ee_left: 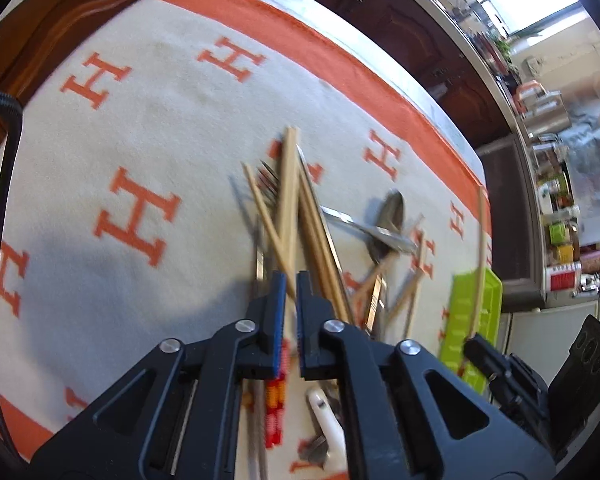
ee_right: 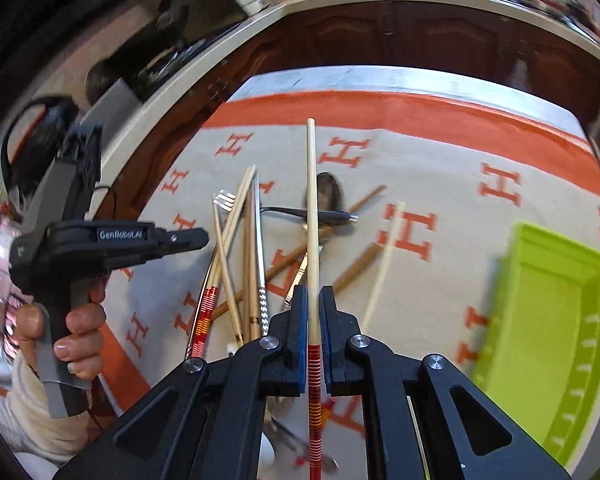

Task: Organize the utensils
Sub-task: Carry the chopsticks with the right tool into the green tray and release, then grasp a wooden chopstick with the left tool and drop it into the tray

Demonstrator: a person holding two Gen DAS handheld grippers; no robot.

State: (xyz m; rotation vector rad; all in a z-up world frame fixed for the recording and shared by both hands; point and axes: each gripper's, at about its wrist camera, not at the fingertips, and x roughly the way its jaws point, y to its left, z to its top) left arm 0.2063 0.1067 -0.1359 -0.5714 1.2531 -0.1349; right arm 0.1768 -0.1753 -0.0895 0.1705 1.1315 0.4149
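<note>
The right gripper (ee_right: 311,300) has its jaws pinching one pale chopstick (ee_right: 311,216) with a red-striped end, raised above the pile and pointing away from the camera. The left gripper (ee_left: 291,284) has its jaws pressed nearly together just over the pile; in its own view a pale chopstick (ee_left: 288,200) runs down into the narrow gap, but whether the pads grip it I cannot tell. A hand (ee_right: 78,332) holds that gripper's grey handle.

On the tabletop lies a cream cloth (ee_right: 440,152) with orange H letters and an orange border. The utensils lie crossed in one heap at its middle: one fork (ee_right: 223,199), one spoon (ee_right: 330,190), one knife (ee_right: 312,212) lying across the spoon, and about eight loose chopsticks, pale and brown mixed; the exact number is hard to tell where they overlap. One pale chopstick (ee_right: 384,264) lies apart, between the heap and the tray. One lime-green tray (ee_right: 540,320) sits at the right of the cloth.
</note>
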